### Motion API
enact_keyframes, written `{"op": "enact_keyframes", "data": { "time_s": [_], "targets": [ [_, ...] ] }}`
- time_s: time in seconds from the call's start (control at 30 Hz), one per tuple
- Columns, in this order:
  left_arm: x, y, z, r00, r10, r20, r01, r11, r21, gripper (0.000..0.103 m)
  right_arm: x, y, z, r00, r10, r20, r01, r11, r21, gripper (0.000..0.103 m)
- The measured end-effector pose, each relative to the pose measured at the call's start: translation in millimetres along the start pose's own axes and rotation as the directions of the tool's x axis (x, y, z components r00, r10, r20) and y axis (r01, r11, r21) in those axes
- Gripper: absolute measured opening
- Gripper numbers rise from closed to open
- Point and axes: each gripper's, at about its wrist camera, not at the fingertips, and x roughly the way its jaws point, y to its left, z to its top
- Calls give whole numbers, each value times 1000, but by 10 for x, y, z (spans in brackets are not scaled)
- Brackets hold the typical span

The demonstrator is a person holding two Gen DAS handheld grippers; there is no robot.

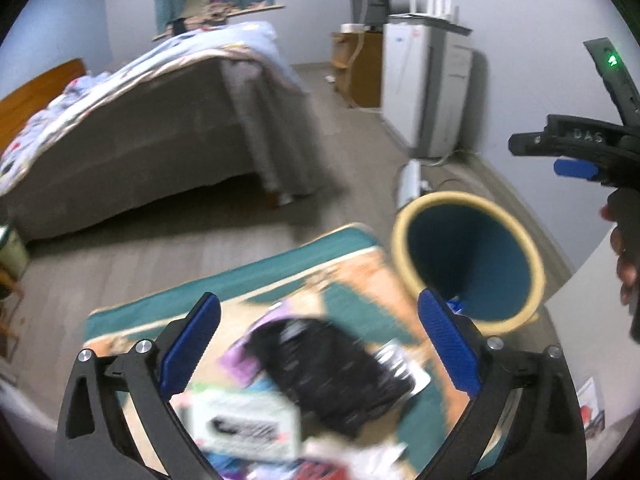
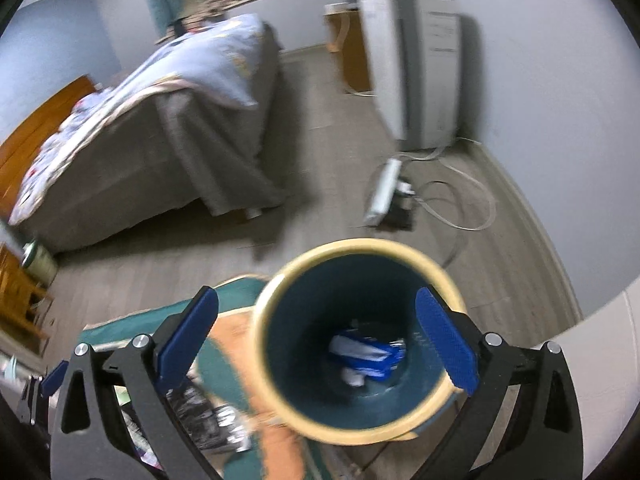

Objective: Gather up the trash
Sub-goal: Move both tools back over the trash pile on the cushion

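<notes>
A teal bin with a cream rim (image 2: 356, 340) stands on the floor beside a teal and orange rug (image 1: 224, 280). A blue and white wrapper (image 2: 368, 356) lies at its bottom. My right gripper (image 2: 316, 344) is open and empty above the bin's mouth; it also shows in the left wrist view (image 1: 560, 160). My left gripper (image 1: 320, 348) is open over the rug, above a black and silver wrapper (image 1: 332, 368), a white box (image 1: 244, 428) and other blurred litter. The bin also shows in the left wrist view (image 1: 468, 256).
A bed (image 1: 132, 120) with a grey skirt and blue quilt fills the left. A white appliance (image 1: 424, 88) stands by the right wall, with a power strip and cable (image 2: 384, 192) on the floor. Wooden furniture (image 2: 20, 292) is at far left.
</notes>
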Motion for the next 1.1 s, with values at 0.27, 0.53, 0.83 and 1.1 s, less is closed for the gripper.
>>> {"op": "enact_keyframes", "data": {
  "time_s": [0.27,0.53,0.83,1.1],
  "targets": [
    [-461,658,-349,996,86,-17,-87,989,-116,98,54,680,-194,997,66,-46,-71,989,-131,97],
    [-457,1235,-635,991,124,-44,-131,957,-258,98,285,1427,-644,978,116,-172,-161,946,-281,97],
    [-535,1497,-780,988,141,-65,-153,957,-245,98,374,1902,-1000,963,129,-236,-213,902,-376,97],
    [-695,1805,-927,987,145,-68,-160,938,-309,98,419,2373,-1420,948,157,-276,-288,792,-539,97]
  ]
}}
